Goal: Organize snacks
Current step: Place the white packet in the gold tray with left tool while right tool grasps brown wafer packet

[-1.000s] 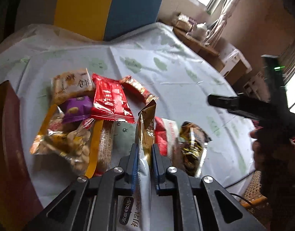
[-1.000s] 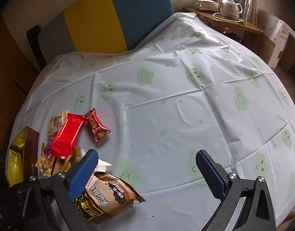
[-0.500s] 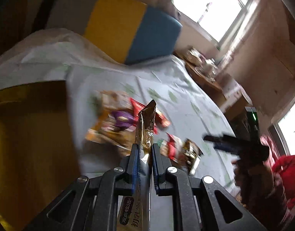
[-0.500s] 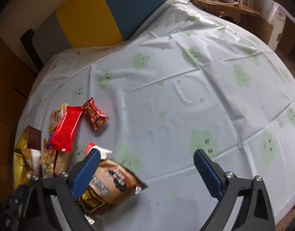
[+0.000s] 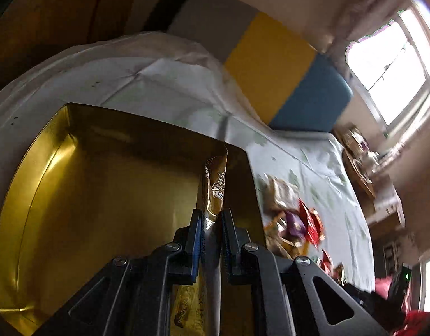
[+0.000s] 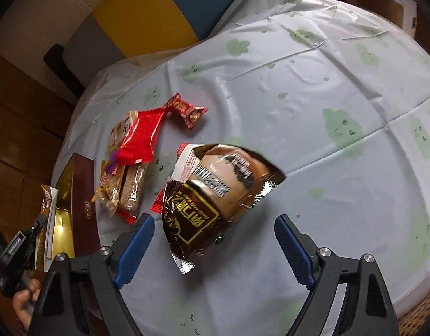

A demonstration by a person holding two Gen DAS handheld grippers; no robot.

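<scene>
My left gripper (image 5: 211, 214) is shut on a gold snack packet (image 5: 215, 187) and holds it over the open gold-lined box (image 5: 74, 184). In the right wrist view the same box (image 6: 65, 196) sits at the table's left edge, with the left gripper (image 6: 39, 224) and packet (image 6: 48, 204) above it. My right gripper (image 6: 215, 224) is open and empty, just above a brown snack bag (image 6: 212, 193) on the tablecloth. A pile of snacks (image 6: 131, 154), with a red packet (image 6: 142, 134) on top, lies between bag and box.
A small red wrapped snack (image 6: 187, 109) lies beyond the pile. A red-and-white packet (image 6: 184, 162) is partly under the brown bag. A yellow, blue and grey chair back (image 6: 147, 14) stands behind the table. The tablecloth (image 6: 313, 112) is white with green clouds.
My left gripper has swung left with the gold packet, from above the snack pile to over the open box. My right gripper has dropped closer to the brown bag.
</scene>
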